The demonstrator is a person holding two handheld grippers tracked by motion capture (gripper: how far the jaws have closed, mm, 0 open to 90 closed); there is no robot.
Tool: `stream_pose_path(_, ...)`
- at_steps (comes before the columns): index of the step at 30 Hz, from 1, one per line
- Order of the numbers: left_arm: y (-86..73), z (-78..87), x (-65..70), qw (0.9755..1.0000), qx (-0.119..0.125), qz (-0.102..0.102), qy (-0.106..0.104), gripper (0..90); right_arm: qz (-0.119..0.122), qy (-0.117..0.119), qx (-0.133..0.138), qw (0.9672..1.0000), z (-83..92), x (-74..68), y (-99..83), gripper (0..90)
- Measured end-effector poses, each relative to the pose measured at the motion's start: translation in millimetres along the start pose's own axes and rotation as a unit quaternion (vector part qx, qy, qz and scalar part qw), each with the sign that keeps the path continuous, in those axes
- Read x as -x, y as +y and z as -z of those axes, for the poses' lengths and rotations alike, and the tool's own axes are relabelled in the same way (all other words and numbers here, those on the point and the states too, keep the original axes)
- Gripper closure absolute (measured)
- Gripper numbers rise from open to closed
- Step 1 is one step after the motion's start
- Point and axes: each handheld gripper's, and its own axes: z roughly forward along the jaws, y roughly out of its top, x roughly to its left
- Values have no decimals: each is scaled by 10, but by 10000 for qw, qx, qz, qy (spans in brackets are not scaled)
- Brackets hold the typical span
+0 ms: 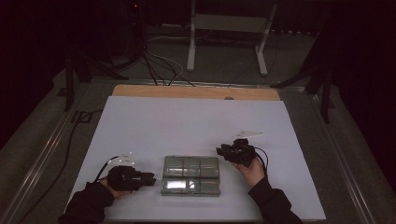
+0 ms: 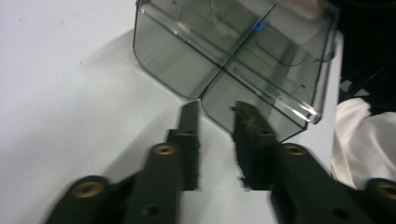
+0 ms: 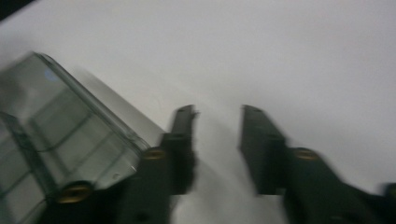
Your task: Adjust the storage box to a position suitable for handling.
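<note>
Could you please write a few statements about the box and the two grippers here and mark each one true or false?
1. The clear plastic box lies between the left gripper and the right gripper. True.
2. The left gripper is clamped on the box. False: its jaws stand apart just short of the box's corner, with nothing between them.
3. The box is divided into compartments. True.
4. The right gripper holds the box up off the white table. False: the box rests on the table and the right gripper's jaws are open and empty.
</note>
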Motion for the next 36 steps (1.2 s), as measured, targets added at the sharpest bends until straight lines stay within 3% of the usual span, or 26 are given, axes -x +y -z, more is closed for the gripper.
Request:
stream_pose_path(4,36,56,13,9997,127,-148,-116,526,137,138,217,9996,100,-26,30,358)
stream_pose_path(5,36,56,13,9997,127,-148,-116,491,137,138,217,9996,100,-26,30,358)
stream_pose_path(6,62,73,29,9997,112,-178,-147,473,223,243,265,9991,146,-41,40,281)
stream_pose_path(10,118,116,48,9995,147,-196,-184,338,425,578,321,9969,234,-87,36,153)
stream_pose_path(14,159,148,63,9990,140,-272,-324,203,581,823,351,9943,320,-115,15,141)
stream_pose_path(15,184,166,90,9985,139,-389,-353,177,599,878,382,9936,344,-114,11,136)
stream_pose_path(18,210,186,112,9981,199,-437,-386,154,801,937,487,9912,418,-126,-7,76)
stream_pose_path(20,229,200,138,9973,250,-549,-418,107,896,1000,551,9894,465,-135,-23,34)
stream_pose_path(21,242,212,163,9965,265,-702,-381,90,913,1042,574,9887,488,-142,-35,32)
stream_pose_path(22,242,212,163,9965,265,-702,-381,82,913,1042,574,9887,488,-142,-35,32)
stream_pose_path(25,252,230,198,9939,407,-998,-242,66,1112,1032,548,9869,555,-183,-102,31)
stream_pose_path(30,268,253,227,9930,455,-1073,-212,48,1338,1005,482,9847,603,-222,-205,32)
stream_pose_path(31,266,255,254,9919,390,-1189,-212,48,1354,1024,461,9844,613,-227,-223,31)
stream_pose_path(35,255,257,300,9903,388,-1326,-172,48,1425,1180,437,9818,646,-241,-274,40)
stream_pose_path(36,249,260,315,9898,405,-1352,-181,47,1453,1211,483,9808,675,-249,-313,80)
